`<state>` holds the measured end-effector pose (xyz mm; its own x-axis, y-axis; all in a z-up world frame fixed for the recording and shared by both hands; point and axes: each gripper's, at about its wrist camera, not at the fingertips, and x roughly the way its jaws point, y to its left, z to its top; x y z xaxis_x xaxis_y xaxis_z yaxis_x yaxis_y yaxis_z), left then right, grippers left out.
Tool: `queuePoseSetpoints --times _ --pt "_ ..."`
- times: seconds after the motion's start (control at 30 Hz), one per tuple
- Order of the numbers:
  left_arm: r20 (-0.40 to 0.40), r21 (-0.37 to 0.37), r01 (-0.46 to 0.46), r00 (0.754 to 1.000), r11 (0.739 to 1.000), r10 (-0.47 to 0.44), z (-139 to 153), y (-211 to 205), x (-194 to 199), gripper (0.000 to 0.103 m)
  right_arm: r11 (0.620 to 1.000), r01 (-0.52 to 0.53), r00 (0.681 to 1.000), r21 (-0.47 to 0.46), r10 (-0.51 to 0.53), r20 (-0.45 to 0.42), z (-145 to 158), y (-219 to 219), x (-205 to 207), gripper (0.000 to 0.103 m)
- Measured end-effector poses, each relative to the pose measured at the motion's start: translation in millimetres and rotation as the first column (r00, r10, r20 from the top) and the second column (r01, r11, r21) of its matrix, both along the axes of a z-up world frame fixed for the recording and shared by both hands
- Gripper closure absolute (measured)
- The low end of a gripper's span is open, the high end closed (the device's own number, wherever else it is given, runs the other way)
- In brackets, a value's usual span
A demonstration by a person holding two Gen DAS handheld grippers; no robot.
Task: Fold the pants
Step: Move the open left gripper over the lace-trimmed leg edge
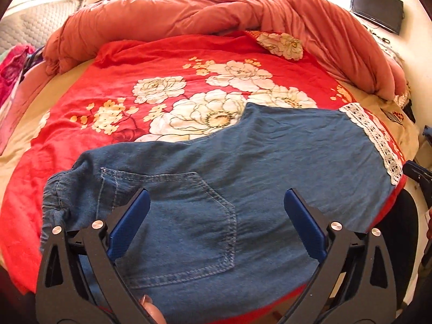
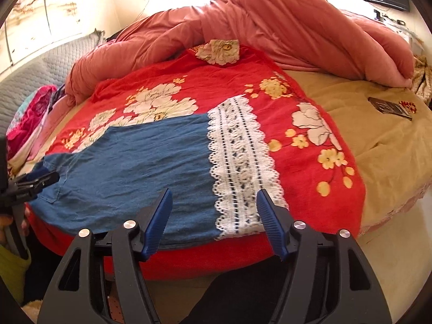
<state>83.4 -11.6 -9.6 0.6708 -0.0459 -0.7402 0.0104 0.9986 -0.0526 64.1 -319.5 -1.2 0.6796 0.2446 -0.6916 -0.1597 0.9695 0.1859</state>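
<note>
Denim pants (image 1: pixel 243 167) laid folded lengthwise on bed (image 2: pixel 378 145); left gripper (image 1: pixel 216 202) and right gripper (image 2: pixel 214 202) spread, empty. Next judged: lace hem (image 2: pixel 240 162) to be grasped, carried to waistband.

The pants (image 1: pixel 243 167) run under the left tool's arms at the bottom edge. The right tool (image 1: pixel 417 174) shows only as a dark sliver there. A small dark object (image 2: pixel 388 106) on the bed, perhaps a remote, is unreadable.

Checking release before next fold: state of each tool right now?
Left tool: open, holding nothing, above the pants.
Right tool: open, holding nothing, over the lace hem.
</note>
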Motion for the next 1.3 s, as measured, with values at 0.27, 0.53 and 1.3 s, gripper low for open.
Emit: queuePoseSetpoints --times 0.27,0.53,1.3 --pt "0.034 0.018 0.033 0.999 0.999 -0.033 -1 -20 -10 0.009 0.999 0.042 0.999 0.034 -0.042 0.006 -8 -22 -5 0.02" --pt "-0.014 0.078 0.101 0.995 0.992 -0.1 -19 -42 -7 0.009 0.994 0.069 0.998 0.08 -0.069 -0.008 -16 -41 -8 0.02" --pt "0.012 -0.061 0.329 0.944 0.942 -0.329 31 -113 43 0.009 0.98 0.071 0.997 0.188 -0.069 -0.021 -24 -52 3 0.02"
